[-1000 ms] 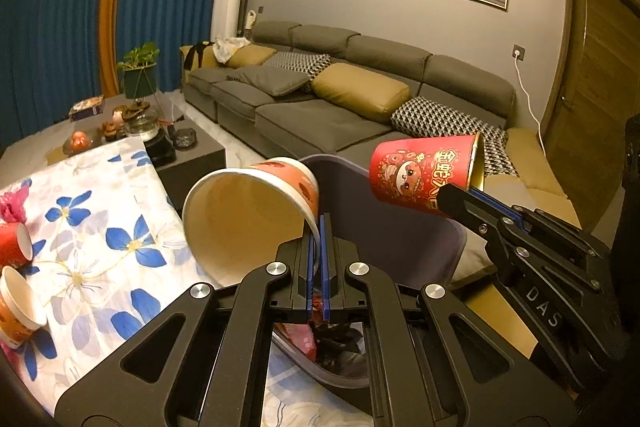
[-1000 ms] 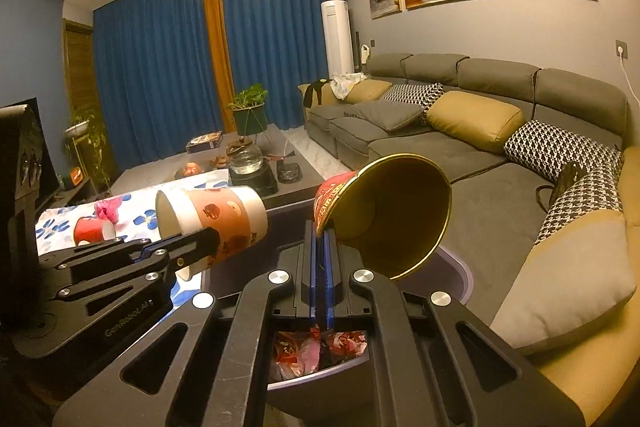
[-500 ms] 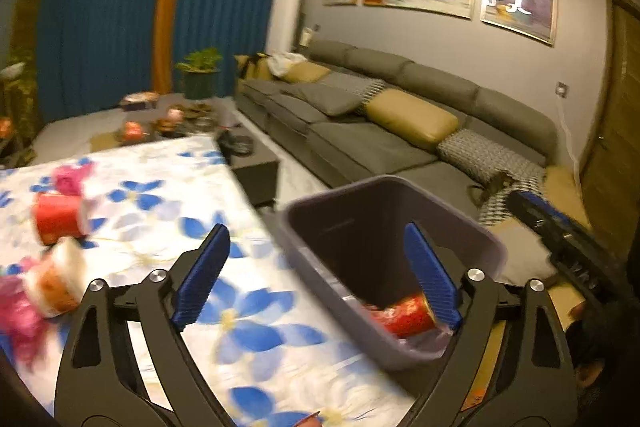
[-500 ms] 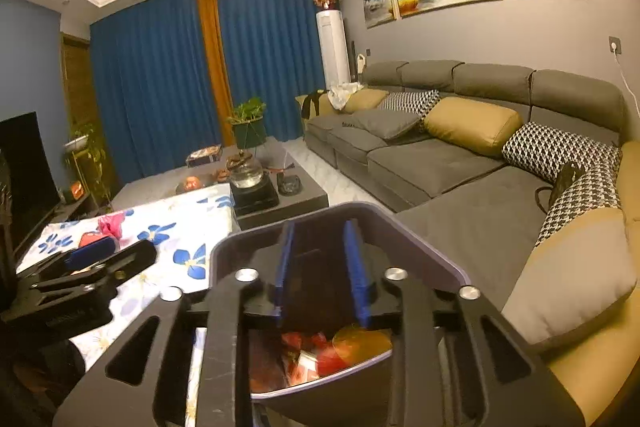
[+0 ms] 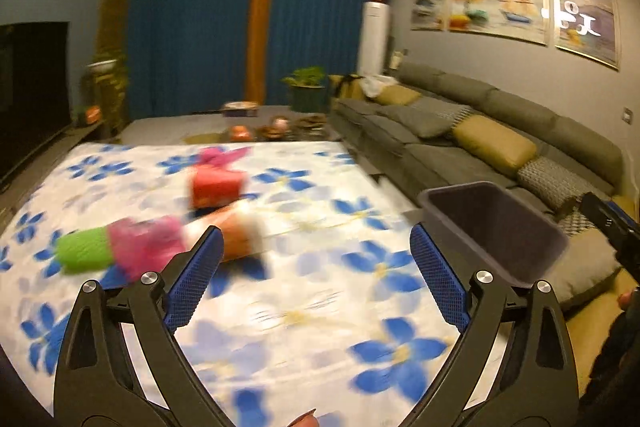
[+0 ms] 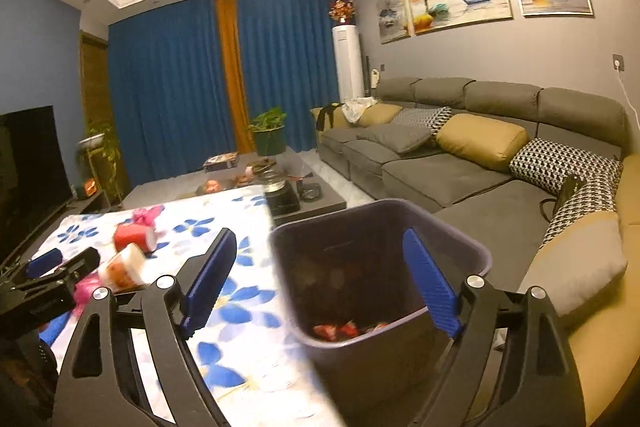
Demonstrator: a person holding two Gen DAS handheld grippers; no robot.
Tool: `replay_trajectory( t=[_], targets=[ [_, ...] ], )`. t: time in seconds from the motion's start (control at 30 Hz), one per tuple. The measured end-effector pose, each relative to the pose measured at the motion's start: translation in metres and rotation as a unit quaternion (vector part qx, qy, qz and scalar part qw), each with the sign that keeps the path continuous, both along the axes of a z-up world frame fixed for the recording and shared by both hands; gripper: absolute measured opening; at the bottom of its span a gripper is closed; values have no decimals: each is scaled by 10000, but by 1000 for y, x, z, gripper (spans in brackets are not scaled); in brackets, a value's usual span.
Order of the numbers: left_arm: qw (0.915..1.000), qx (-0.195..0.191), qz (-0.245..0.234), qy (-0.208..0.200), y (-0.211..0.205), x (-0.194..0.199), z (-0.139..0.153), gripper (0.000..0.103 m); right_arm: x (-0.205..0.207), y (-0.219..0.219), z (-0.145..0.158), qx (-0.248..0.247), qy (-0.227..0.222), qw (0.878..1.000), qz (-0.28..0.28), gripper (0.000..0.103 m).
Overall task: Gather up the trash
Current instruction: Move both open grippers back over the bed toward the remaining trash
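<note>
My left gripper (image 5: 316, 259) is open and empty above the flowered tablecloth (image 5: 304, 311). Ahead of it lie a white-and-orange paper cup (image 5: 240, 233), a red cup (image 5: 216, 187), a pink wrapper (image 5: 146, 241) and a green object (image 5: 82, 253), all blurred. My right gripper (image 6: 320, 273) is open and empty over the purple bin (image 6: 476, 255), which holds red trash (image 6: 340, 331). The bin (image 5: 496, 227) stands at the table's right edge. The left gripper (image 6: 48, 275) shows at the left of the right wrist view, near the paper cup (image 6: 122, 269) and the red cup (image 6: 134, 237).
A grey sofa (image 6: 460, 163) with cushions runs along the right wall. A dark coffee table (image 6: 280, 187) with a kettle and small items stands beyond the flowered table. A TV (image 6: 28, 163) is at the left. A pink flower-like piece (image 5: 220, 155) lies on the cloth.
Both grippers opened and dropped their cups into the bin. The left gripper then swung left over the table toward the remaining cups; the right one stays above the bin and opened wider.
</note>
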State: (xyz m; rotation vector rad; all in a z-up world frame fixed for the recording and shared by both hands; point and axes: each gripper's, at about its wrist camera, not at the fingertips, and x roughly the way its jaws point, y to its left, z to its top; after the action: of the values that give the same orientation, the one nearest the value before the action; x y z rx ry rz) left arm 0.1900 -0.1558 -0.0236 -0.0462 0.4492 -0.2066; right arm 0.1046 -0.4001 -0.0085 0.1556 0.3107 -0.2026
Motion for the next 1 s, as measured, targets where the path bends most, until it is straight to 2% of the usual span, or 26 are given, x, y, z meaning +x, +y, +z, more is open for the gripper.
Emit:
replay_trajectory(
  t=[0.2,0.47,0.73,1.0],
  targets=[
    [9977,47,667,133,72,-17,-12,93,-2,42,-5,44,71,9994,333,83],
    [9891,101,1449,232,161,-31,-24,93,14,128,-17,-159,262,9946,995,83],
    [9820,62,1873,247,219,-34,-29,93,41,201,-30,-269,459,9855,1612,83],
    [9770,25,2115,290,249,-22,-35,93,88,265,-43,-315,665,9729,2191,80]
  ],
)
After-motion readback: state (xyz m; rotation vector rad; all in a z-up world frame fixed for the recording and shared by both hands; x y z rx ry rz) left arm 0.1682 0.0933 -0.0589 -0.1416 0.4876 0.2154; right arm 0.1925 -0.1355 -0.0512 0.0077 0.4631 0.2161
